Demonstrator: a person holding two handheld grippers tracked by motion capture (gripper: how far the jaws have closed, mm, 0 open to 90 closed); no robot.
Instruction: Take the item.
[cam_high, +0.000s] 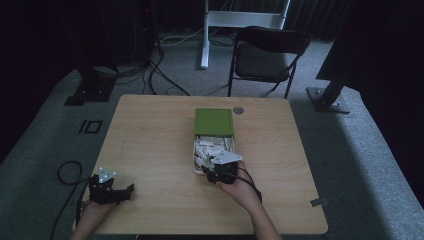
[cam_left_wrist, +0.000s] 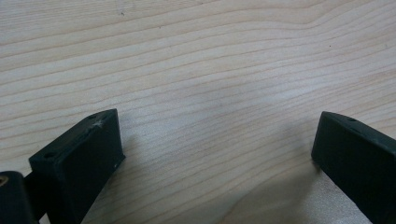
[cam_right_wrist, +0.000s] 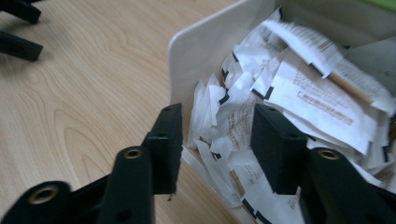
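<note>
A white open box (cam_high: 194, 155) full of small white paper packets (cam_high: 212, 147) sits mid-table, its green lid (cam_high: 214, 121) hinged back at the far end. My right gripper (cam_high: 209, 174) is at the box's near end. In the right gripper view it (cam_right_wrist: 215, 116) stands open astride the box wall (cam_right_wrist: 196, 56): one jaw is outside over the wood, the other inside above the packets (cam_right_wrist: 299, 88). Nothing is pinched. My left gripper (cam_high: 129, 192) rests near the table's front left corner; it (cam_left_wrist: 218, 121) is wide open over bare wood.
A small round disc (cam_high: 238, 110) lies on the table (cam_high: 150, 140) just past the lid. Beyond the far edge stand a black folding chair (cam_high: 267, 55) and a white stand leg (cam_high: 205, 35). Cables trail on the carpet at left (cam_high: 67, 172).
</note>
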